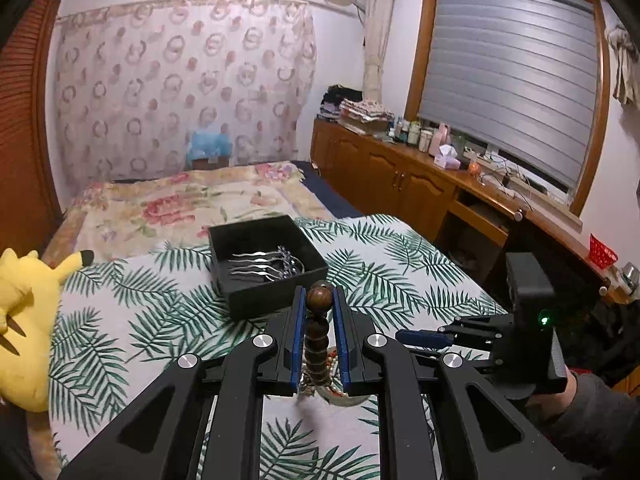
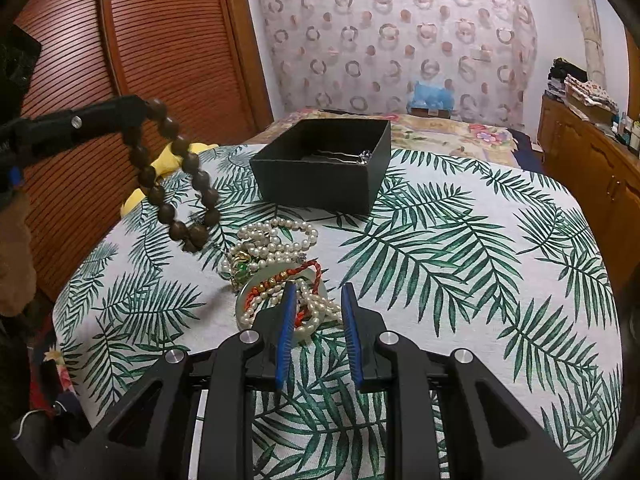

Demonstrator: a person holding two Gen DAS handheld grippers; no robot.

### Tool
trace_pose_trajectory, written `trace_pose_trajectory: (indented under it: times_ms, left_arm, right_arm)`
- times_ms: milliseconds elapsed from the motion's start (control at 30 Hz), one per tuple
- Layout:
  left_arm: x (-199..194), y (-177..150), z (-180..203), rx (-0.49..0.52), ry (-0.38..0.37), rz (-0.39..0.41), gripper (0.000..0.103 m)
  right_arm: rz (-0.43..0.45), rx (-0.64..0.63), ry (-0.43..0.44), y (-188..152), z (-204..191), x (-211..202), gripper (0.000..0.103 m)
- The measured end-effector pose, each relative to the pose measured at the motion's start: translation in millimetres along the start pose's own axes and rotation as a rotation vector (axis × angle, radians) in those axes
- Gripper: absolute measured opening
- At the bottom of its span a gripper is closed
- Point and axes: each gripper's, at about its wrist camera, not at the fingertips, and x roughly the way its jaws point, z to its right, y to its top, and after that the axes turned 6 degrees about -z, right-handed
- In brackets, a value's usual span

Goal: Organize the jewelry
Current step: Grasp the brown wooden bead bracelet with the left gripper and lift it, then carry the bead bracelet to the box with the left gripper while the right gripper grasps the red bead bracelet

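Observation:
My left gripper (image 1: pixel 319 294) is shut on a brown wooden bead bracelet (image 1: pixel 318 336) and holds it in the air; the loop (image 2: pixel 176 184) hangs from the left gripper (image 2: pixel 140 108) in the right wrist view, above the table's left part. A black open box (image 2: pixel 324 164) stands behind it on the leaf-print cloth, with silver hairpins (image 1: pixel 266 266) inside. My right gripper (image 2: pixel 318 292) is open, low over a pile of pearl strands, a red cord and a pale jade ring (image 2: pixel 276 276).
A yellow plush toy (image 1: pixel 24 320) lies at the table's left edge. A bed (image 1: pixel 180 204) is behind the table. A wooden cabinet with bottles (image 1: pixel 420 160) runs along the right wall. Slatted wooden doors (image 2: pixel 160 40) stand to the left.

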Motion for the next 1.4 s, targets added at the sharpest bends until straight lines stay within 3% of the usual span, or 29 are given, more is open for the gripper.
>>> trace_pose_trajectory:
  times_ms: [300,667,733,767,833,1400]
  left_arm:
    - [-21,-5,-12,-0.018,0.020,0.034,0.012]
    - [-17,-10,-19,-0.028,0.035,0.024,0.012]
    - [-15,-11,-19,-0.030,0.036,0.019,0.012]
    - [-14,-12,-20,-0.031,0.035,0.017,0.012]
    - [-11,-12,-21,-0.033,0.035,0.012,0.012]
    - [-5,-3,-29,-0.036,0.059,0.020,0.012]
  right_arm:
    - [-0.049,-0.023,0.018,16,2,21,0.025]
    - [-0.143,-0.029,0.066,32,3,58,0.025]
    - [-0.152,-0.040,0.065,33,2,60,0.010]
    - [-0.154,-0.049,0.065,34,1,60,0.009]
    - [-0.149,-0.063,0.063,35,0,57,0.004]
    - [0.041,-0.136,0.037,79,-14,-18,0.004]
